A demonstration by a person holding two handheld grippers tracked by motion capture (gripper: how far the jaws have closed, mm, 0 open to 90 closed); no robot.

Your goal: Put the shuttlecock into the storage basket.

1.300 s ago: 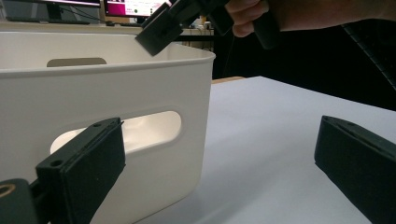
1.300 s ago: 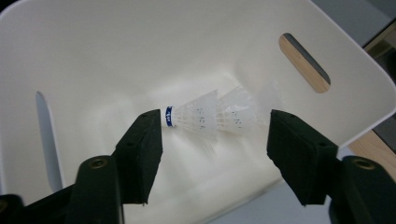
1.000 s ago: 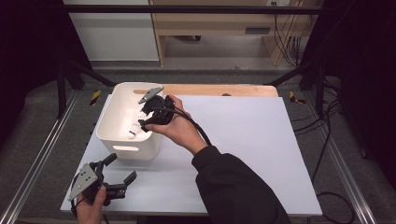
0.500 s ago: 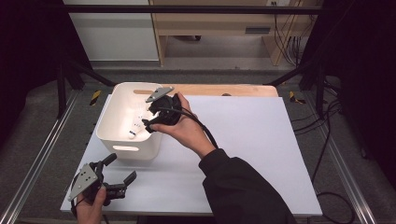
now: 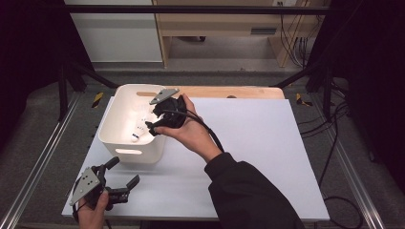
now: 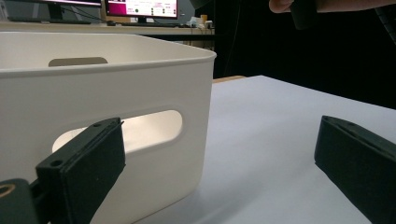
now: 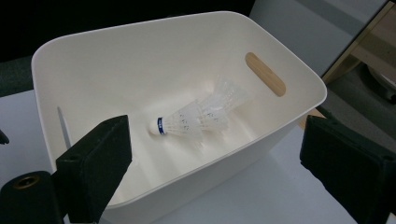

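Note:
A white plastic bin (image 5: 119, 143) stands on the table's left half. White feather shuttlecocks (image 7: 196, 119) lie together on its floor, and the front one has a blue band at its cork. They show small in the high view as shuttlecocks (image 5: 138, 131). A person's right hand holds my right gripper (image 5: 152, 119) above the bin's right rim, pointing down into it. Its jaws have just been opening and stand wide apart with nothing between them, as the right gripper (image 7: 212, 154) view shows. My left gripper (image 5: 123, 171) rests low by the front left corner, open and empty, facing the bin's handle slot (image 6: 140, 130).
The white tabletop (image 5: 258, 143) stretches to the right of the bin. A wooden strip (image 5: 239, 92) runs along its far edge. Metal frame rails (image 5: 43, 157) flank the table, and cables (image 5: 334, 157) hang at the right. A wooden bench (image 5: 224, 24) stands beyond.
The right gripper has shifted slightly to the right over the bin's rim and its jaws stand wider. The left gripper has stayed put.

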